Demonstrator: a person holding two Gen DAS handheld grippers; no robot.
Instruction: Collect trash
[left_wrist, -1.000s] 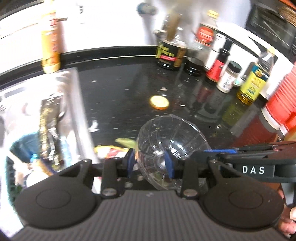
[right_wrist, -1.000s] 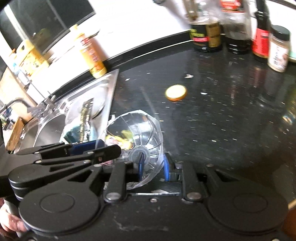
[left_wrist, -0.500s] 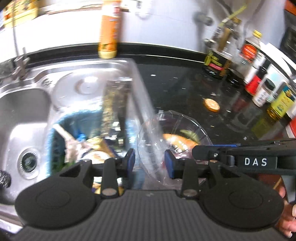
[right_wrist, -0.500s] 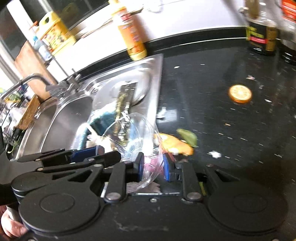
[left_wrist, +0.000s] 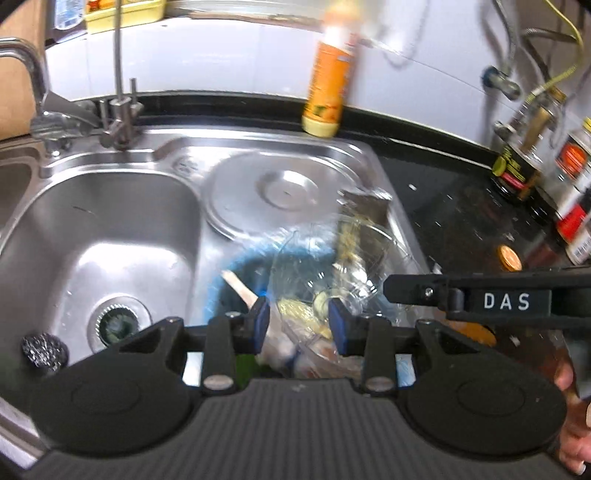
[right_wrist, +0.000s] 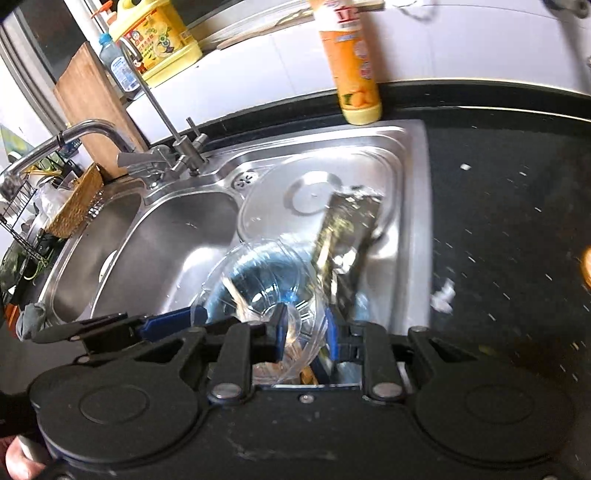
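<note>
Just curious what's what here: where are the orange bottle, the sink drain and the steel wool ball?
orange bottle (right_wrist: 354, 62), right wrist view, label.
sink drain (left_wrist: 119, 322), left wrist view, strainer centre.
steel wool ball (left_wrist: 45, 349), left wrist view, middle.

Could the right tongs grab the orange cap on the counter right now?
Probably not. The right tongs are shut on the clear bowl over the sink, and the cap lies off to the side.

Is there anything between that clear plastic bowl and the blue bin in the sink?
Nothing visible does. The clear plastic bowl, pinched by both tools, hangs directly above the blue bin, whose opening shows only trash already inside.
</note>
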